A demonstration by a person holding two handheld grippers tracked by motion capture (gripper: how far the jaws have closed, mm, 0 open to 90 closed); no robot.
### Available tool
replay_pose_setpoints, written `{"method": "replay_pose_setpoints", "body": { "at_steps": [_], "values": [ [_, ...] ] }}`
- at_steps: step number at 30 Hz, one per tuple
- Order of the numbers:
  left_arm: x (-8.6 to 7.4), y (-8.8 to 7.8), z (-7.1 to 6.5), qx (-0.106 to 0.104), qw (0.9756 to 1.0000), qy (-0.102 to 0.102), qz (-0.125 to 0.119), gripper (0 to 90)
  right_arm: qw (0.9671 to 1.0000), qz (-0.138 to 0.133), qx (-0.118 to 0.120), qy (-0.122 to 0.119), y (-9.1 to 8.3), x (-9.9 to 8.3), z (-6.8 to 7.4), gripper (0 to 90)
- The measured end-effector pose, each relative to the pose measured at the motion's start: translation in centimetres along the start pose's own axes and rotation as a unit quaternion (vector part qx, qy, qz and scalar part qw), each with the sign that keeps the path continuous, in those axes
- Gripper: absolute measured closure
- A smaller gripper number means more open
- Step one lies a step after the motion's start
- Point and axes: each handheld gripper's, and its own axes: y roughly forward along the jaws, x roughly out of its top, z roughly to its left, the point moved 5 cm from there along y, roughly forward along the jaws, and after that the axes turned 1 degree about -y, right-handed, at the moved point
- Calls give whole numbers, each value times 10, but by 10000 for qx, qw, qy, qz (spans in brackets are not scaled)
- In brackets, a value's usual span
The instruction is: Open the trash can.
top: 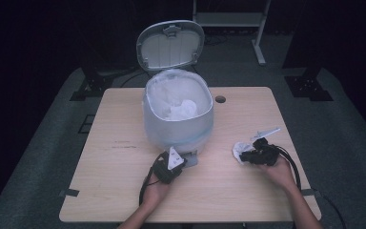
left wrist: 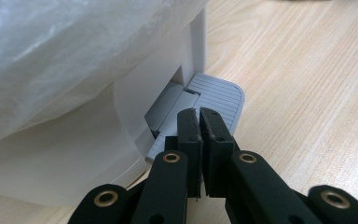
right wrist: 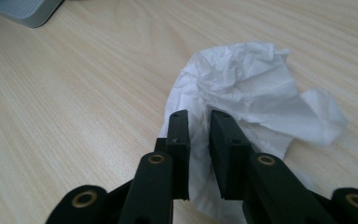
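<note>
A pale grey pedal bin [top: 178,126] stands mid-table with its lid [top: 170,45] up and a white liner [left wrist: 51,56] inside; white paper lies in it. My left gripper [top: 182,161] [left wrist: 199,114] is shut with nothing between its jaws, its tips resting on the bin's ribbed foot pedal [left wrist: 221,93]. A crumpled white tissue [top: 238,150] [right wrist: 247,84] lies on the wood to the right. My right gripper [top: 245,155] [right wrist: 199,119] sits low over its near edge, jaws narrowed with a fold of tissue pinched between them.
The wooden table [top: 124,191] has a cable hole [top: 220,99] behind the bin at the right. A corner of the grey pedal [right wrist: 23,9] shows at the top left of the right gripper view. A metal stand [top: 259,43] is on the floor beyond the table.
</note>
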Motion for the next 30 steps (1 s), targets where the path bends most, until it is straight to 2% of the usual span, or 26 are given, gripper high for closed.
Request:
{"method": "replay_pose_setpoints", "body": {
  "at_steps": [13,21,30],
  "values": [
    [0,0,0,0,10000,3,-4,877,9999,96,63,-88,1,2,4,869],
    [0,0,0,-1,10000,-1,-7,878,9998,-24,173,-104,-6,8,8,876],
    [0,0,0,1,10000,-4,1,877,9988,-261,355,-223,-24,22,18,876]
  ]
}}
